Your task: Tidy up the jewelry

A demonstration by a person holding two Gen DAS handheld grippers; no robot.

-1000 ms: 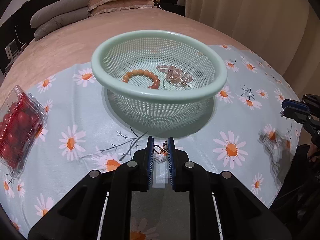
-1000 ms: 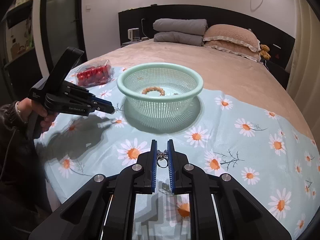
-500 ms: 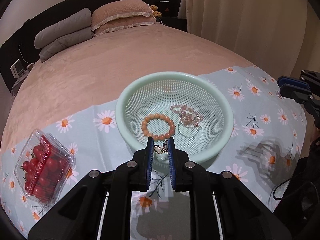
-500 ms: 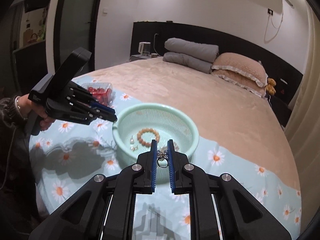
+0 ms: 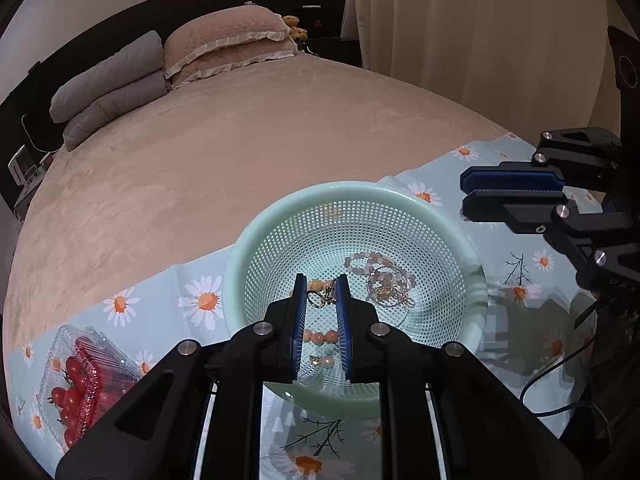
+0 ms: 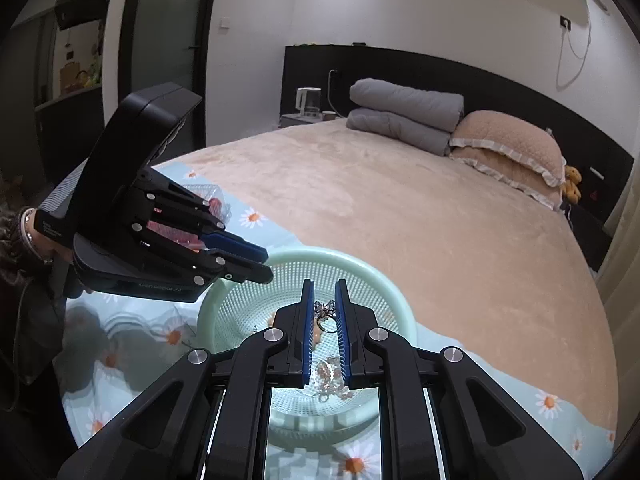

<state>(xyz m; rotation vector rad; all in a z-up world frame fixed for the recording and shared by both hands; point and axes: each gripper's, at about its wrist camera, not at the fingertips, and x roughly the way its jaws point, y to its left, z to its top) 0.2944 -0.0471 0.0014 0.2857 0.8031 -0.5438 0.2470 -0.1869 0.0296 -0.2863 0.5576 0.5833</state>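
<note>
Above daisy cloth [image 5: 520, 280], mint mesh basket [image 5: 280, 216]; left tongs [image 5: 321, 300] pinching gold earring [image 5: 318, 299], right tongs [image 6: 325, 314] silver ring [image 6: 326, 322].

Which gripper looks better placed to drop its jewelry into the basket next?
Either, hedged: the left gripper and the right gripper each pinch a small metal piece above the mint-green mesh basket.

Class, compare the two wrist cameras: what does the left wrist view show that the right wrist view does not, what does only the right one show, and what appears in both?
Only the left wrist view shows the gold earring pinched in the left gripper, the curtain, and the tomato box in full.

Only the right wrist view shows the silver ring piece pinched in the right gripper, the kettle and the doorway.

Both show the green basket with the orange bead bracelet, the daisy cloth, the bed and the pillows.
</note>
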